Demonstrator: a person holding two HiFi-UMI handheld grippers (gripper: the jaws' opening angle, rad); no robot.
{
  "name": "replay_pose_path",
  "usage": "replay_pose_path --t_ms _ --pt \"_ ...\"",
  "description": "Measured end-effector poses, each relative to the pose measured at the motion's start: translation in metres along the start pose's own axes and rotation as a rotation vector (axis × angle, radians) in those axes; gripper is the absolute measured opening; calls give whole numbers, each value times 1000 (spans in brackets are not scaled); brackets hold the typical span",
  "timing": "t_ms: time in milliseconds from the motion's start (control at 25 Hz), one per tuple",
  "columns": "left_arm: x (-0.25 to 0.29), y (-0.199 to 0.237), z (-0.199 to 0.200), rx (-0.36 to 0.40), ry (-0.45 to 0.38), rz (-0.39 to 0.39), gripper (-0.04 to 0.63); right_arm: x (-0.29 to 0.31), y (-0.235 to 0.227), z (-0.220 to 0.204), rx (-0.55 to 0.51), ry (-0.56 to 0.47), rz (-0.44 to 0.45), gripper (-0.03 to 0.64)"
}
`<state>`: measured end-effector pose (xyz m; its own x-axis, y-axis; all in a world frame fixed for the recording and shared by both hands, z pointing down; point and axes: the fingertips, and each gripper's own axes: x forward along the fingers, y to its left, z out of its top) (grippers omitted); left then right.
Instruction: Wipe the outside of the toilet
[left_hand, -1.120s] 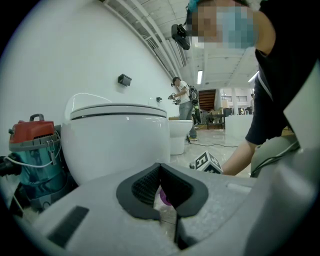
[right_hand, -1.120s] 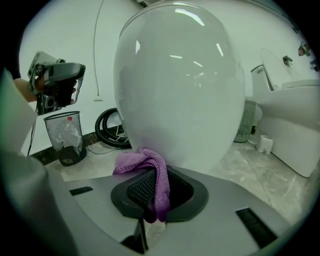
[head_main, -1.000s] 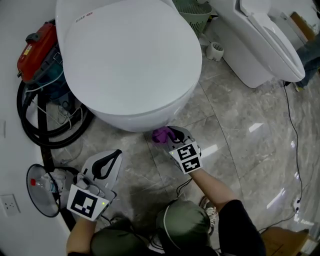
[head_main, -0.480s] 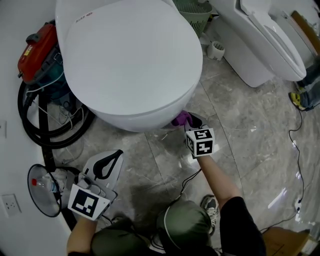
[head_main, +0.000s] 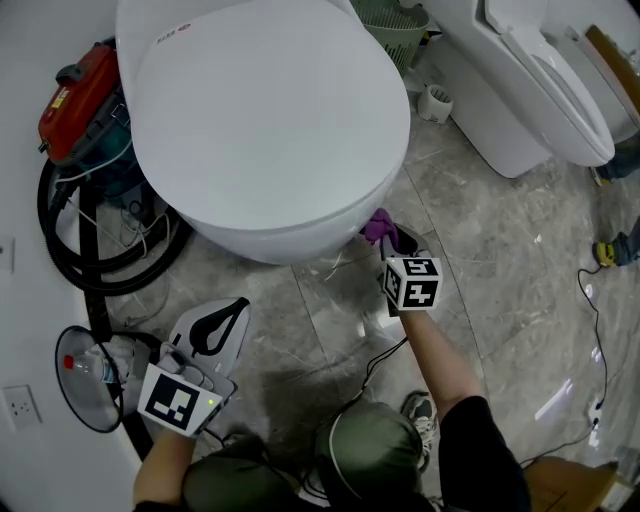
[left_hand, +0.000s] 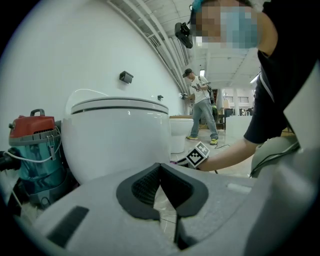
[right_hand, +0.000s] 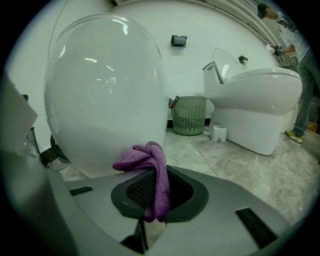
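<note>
As seen from the head view, there are two toilets, two grippers and one cloth; the toilet (head_main: 270, 120) fills the far middle with its lid down, and a second toilet (head_main: 530, 85) stands far right; between them are one green basket (head_main: 390, 25) and one small white cup (head_main: 432, 102); one red vacuum (head_main: 75, 95) with a coiled black hose (head_main: 60, 250) sits left; the right gripper (head_main: 388, 238) is reached forward on an outstretched bare forearm, holding the purple cloth (head_main: 377, 226) at the bowl's lower right edge; the left gripper (head_main: 215, 332) is held low and near, left of the person, well apart from the bowl. In the left gripper view its jaws are closed together with nothing between them; the toilet (left_hand: 117, 135) rises beyond, one marker cube (left_hand: 198, 155) shows beside it, and one person (left_hand: 200, 110) stands far off. In the right gripper view the jaws are clamped on the purple cloth (right_hand: 150, 165), whose bunched top lies just beside the bowl (right_hand: 105, 95); whether it touches cannot be told.
</note>
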<state>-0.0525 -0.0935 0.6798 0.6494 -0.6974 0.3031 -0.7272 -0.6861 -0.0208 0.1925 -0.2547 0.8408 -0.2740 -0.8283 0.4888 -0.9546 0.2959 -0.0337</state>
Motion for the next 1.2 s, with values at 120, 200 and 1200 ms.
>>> replay_pose_path --t_ms 120,200,1200 --pt "2 1 -3 -1 1 1 3 -10 8 -5 12 -9 21 40" --pt "4 1 -5 -9 2 0 3 -21 14 -11 35 -11 40 40" --pt "-44 6 82 -10 -24 38 3 -192 206 108 22 79 460 40"
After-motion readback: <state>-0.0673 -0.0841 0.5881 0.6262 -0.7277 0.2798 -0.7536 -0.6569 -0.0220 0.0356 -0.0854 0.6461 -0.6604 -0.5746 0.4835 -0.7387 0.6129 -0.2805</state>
